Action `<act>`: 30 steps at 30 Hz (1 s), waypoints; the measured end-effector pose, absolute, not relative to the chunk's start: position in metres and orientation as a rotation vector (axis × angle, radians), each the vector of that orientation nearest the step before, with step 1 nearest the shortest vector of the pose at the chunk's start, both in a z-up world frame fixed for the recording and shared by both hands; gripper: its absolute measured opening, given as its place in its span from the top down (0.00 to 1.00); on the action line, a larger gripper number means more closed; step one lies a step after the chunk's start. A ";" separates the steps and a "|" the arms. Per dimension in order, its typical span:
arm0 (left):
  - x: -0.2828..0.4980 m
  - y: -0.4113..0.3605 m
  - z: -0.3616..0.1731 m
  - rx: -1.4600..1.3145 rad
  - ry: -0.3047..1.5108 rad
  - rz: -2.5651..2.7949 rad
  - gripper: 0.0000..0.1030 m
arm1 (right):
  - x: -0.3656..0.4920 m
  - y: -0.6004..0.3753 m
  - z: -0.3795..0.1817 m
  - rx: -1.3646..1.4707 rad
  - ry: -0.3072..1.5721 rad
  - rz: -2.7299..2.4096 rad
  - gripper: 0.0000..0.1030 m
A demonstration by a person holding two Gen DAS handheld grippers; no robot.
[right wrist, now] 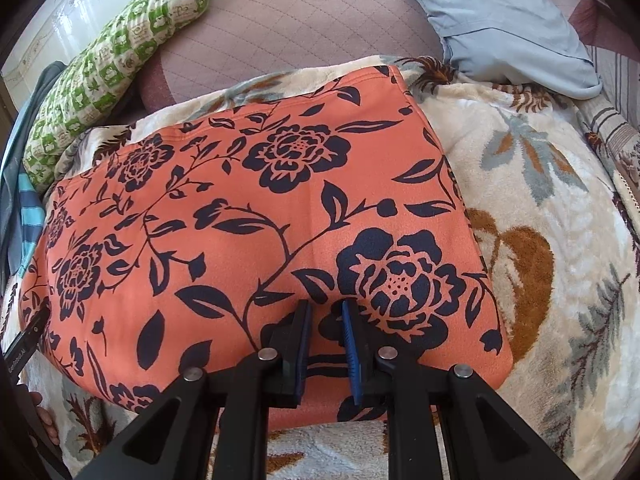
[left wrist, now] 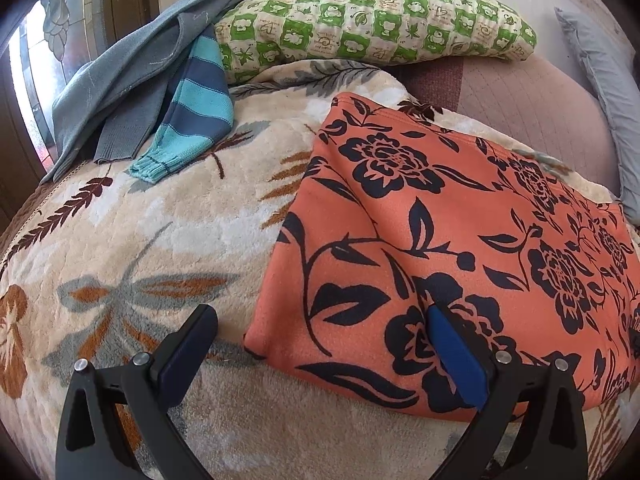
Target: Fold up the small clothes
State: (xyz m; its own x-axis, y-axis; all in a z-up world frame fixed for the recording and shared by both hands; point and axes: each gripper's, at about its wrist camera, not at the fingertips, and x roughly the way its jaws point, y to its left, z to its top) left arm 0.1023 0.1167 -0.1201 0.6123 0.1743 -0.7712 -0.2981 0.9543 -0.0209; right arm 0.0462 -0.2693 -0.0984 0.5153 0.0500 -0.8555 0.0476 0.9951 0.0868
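The orange floral garment (right wrist: 248,216) is laid flat on the plush leaf-patterned blanket (left wrist: 132,240) that covers the bed, already doubled into a rough rectangle with its near edge turned towards the cameras. It is judged to be part-way folded, one more fold probably being left.

The right hand-held gripper (right wrist: 326,320) is set on the near edge of the garment, close to a large dark flower. Its jaws are drawn almost together; a small ridge of orange cloth is seen between the pads, so the edge is taken to be pinched, probably so that it can be lifted and carried over.

The left hand-held gripper (left wrist: 320,320) is held wide apart at the garment's near left corner. One finger (left wrist: 456,356) rests over the cloth, the other (left wrist: 188,344) over the bare blanket beside it; nothing is gripped. The straddle is judged to be a readiness to close on that corner so both ends rise together.

Beyond the garment's far edge a green-and-cream checked pillow (left wrist: 372,16) is seen, with a mauve quilted cover (right wrist: 288,28) beside it. To the garment's far left a striped blue sleeve (left wrist: 192,104) and a grey-blue knit (left wrist: 132,60) are heaped, presumably awaiting their turn. To its far right a pale blue pillow (right wrist: 500,20) lies.

Small writing is printed in the green pillow's squares; it cannot be read. No brand is legible elsewhere.
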 end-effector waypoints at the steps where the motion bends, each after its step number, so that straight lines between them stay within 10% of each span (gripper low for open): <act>1: 0.102 0.117 -0.120 -0.153 0.870 0.275 0.00 | 0.047 -0.270 -0.099 0.106 1.029 0.002 0.81; 30: 0.100 0.194 -0.107 -0.293 0.951 0.316 0.00 | 0.048 -0.318 -0.090 0.271 1.063 -0.035 0.81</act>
